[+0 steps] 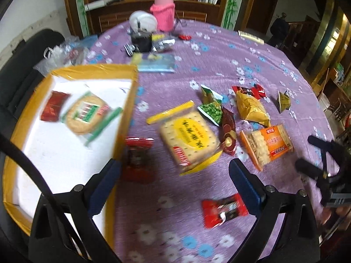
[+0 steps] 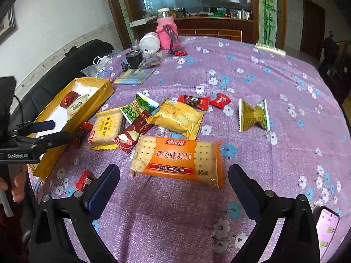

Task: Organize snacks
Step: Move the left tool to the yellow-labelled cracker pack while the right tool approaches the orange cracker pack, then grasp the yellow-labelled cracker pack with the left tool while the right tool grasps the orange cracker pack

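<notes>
Two snacks in the yellow box (image 1: 92,71); about ten left on the counter (image 2: 252,83). Left tongs (image 1: 174,171) and right tongs (image 2: 174,175) wide open, empty.

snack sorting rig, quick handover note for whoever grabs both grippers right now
Left gripper: open, empty, hovering by the gold box's near wall.
Right gripper: open, empty, facing the orange cracker pack.
Gold box: holds a round cracker pack and a red packet.
Left to do: the yellow cracker pack, green pea packet, gold bag, triangular gold packet and scattered red candies all lie on the purple tablecloth.
</notes>
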The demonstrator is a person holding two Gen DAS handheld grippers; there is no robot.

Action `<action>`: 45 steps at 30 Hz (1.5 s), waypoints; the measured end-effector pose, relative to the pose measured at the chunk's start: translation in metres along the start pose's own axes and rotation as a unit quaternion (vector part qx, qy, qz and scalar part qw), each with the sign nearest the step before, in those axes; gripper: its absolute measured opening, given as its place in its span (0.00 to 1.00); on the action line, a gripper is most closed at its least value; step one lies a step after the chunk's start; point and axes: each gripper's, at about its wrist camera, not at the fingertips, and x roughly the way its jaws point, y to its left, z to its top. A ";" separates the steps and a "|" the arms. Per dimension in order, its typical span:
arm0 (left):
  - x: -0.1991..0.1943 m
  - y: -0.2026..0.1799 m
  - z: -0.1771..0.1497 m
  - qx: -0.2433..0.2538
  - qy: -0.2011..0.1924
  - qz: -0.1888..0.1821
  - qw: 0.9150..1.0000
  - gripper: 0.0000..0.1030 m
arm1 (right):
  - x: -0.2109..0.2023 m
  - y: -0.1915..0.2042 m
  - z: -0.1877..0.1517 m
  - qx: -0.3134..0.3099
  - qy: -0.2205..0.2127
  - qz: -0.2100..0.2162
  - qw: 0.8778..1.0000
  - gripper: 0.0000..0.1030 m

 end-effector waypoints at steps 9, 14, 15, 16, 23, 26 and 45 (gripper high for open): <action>0.044 -0.007 0.022 -0.039 0.037 0.026 0.998 0.96 | 0.012 0.005 0.000 -0.027 0.027 -0.002 0.999 0.96; 0.060 -0.008 0.030 -0.044 0.052 0.036 0.997 0.96 | 0.018 0.017 0.012 -0.163 0.066 -0.005 0.984 0.96; 0.062 -0.009 0.032 -0.043 0.052 0.041 0.997 0.95 | 0.018 0.019 0.014 -0.192 0.070 -0.001 0.979 0.96; 0.063 -0.009 0.034 -0.042 0.052 0.044 0.997 0.95 | 0.019 0.021 0.016 -0.221 0.073 0.002 0.973 0.96; 0.081 -0.010 0.040 -0.038 0.072 0.053 0.995 0.95 | 0.035 0.028 0.032 -0.318 0.092 0.018 0.943 0.96; 0.087 -0.010 0.041 -0.036 0.080 0.053 0.995 0.94 | 0.045 0.034 0.032 -0.344 0.099 0.022 0.933 0.96; 0.077 -0.025 0.024 0.074 0.095 0.022 0.992 0.76 | 0.061 0.028 0.026 -0.361 0.129 0.079 0.920 0.96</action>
